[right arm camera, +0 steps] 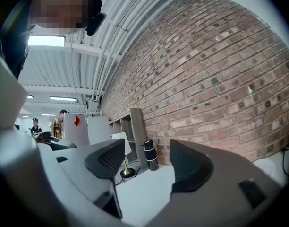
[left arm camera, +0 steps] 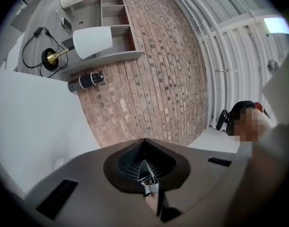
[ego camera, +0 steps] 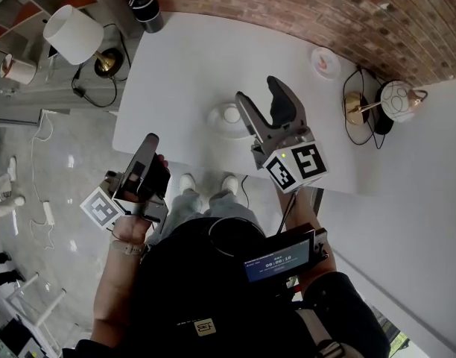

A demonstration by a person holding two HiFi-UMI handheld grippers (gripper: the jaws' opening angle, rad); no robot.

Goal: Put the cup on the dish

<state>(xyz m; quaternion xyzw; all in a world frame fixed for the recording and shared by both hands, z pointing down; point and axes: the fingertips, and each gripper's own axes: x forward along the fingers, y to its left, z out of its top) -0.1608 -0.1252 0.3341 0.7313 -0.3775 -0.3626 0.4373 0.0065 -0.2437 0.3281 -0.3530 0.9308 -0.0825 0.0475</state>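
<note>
In the head view a white cup [ego camera: 232, 113] sits on a white dish [ego camera: 215, 125] near the front edge of the white table [ego camera: 183, 66]. My right gripper [ego camera: 260, 95] stands open just right of it and tilted upward, its left jaw overlapping the dish's right rim. Nothing is between its jaws. The right gripper view faces the brick wall; the right gripper [right arm camera: 144, 157] is empty there and no cup shows. My left gripper [ego camera: 149, 146] is shut and empty, held off the table's front edge. In its own view the left gripper [left arm camera: 144, 151] has its pads together.
A small pinkish dish [ego camera: 325, 61] lies at the table's far right. A black bottle [ego camera: 145, 6] stands at the far left corner. A lamp with a white shade [ego camera: 72, 33] is left of the table, and a round-shaded lamp [ego camera: 398, 100] is on the right.
</note>
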